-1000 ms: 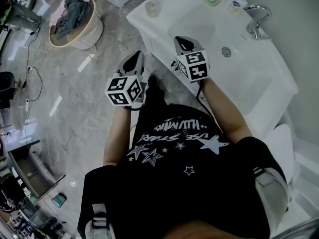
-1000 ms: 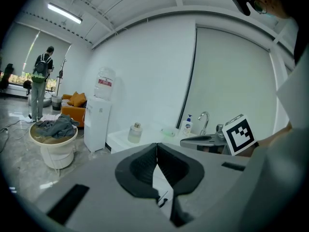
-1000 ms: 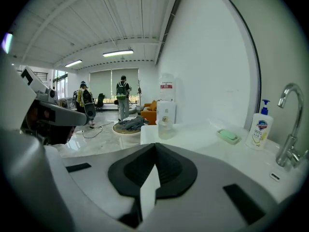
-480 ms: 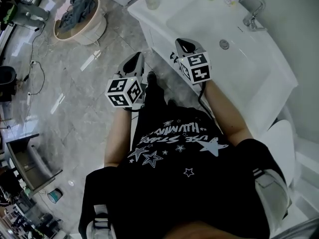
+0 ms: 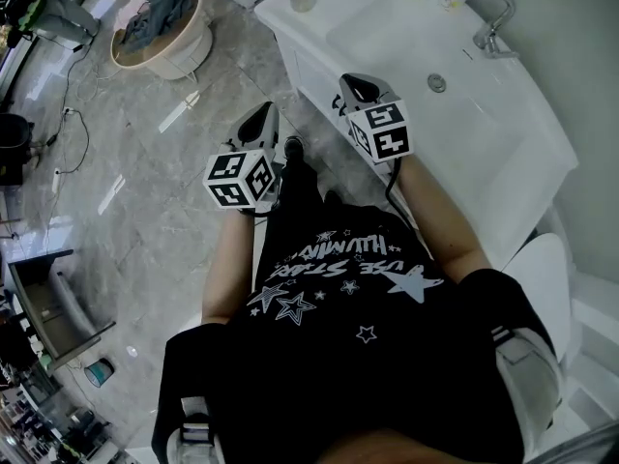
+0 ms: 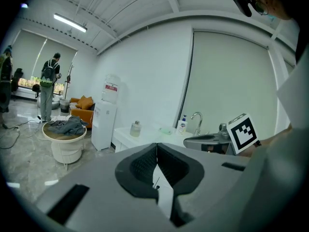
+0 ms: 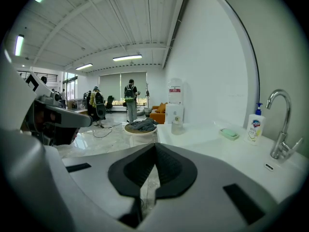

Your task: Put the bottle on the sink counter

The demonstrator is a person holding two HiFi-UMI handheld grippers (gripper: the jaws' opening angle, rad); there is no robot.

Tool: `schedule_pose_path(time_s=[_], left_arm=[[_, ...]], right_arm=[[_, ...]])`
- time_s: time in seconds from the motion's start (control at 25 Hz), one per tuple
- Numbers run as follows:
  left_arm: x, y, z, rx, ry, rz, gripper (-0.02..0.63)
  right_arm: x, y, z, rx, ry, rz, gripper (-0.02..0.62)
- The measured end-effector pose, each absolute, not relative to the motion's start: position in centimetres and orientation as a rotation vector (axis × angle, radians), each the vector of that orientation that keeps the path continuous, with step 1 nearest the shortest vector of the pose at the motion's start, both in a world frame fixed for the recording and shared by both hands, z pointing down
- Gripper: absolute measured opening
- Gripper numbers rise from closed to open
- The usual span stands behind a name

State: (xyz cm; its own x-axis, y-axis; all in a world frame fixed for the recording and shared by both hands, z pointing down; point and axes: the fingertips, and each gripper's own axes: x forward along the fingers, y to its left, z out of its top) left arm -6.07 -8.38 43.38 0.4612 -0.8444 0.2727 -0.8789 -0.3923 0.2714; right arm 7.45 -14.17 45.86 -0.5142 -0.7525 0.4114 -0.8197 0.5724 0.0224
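Left gripper [image 6: 156, 151] and right gripper [image 7: 154, 151]: jaws pressed fully together, nothing between them (idle, probably between steps). Small capped bottle [image 7: 177, 124] stands ahead of the right jaws, already on the white sink counter [image 7: 207, 138], at its far end. Polished stone floor [image 7: 96, 141] to their left, open room beyond.

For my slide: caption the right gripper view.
Right gripper, shut and empty, faces sink counter: small bottle, soap dish, pump bottle, faucet.
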Motion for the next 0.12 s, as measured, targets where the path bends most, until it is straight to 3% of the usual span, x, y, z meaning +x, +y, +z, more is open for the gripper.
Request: schedule_pose_path(time_s=[0.12], left_arm=[[-6.19, -8.04, 43.66, 2.332, -1.453, 0.127, 0.009]], right_arm=[[7.43, -13.94, 45.95, 1.274, -2.433, 0.248, 0.006]])
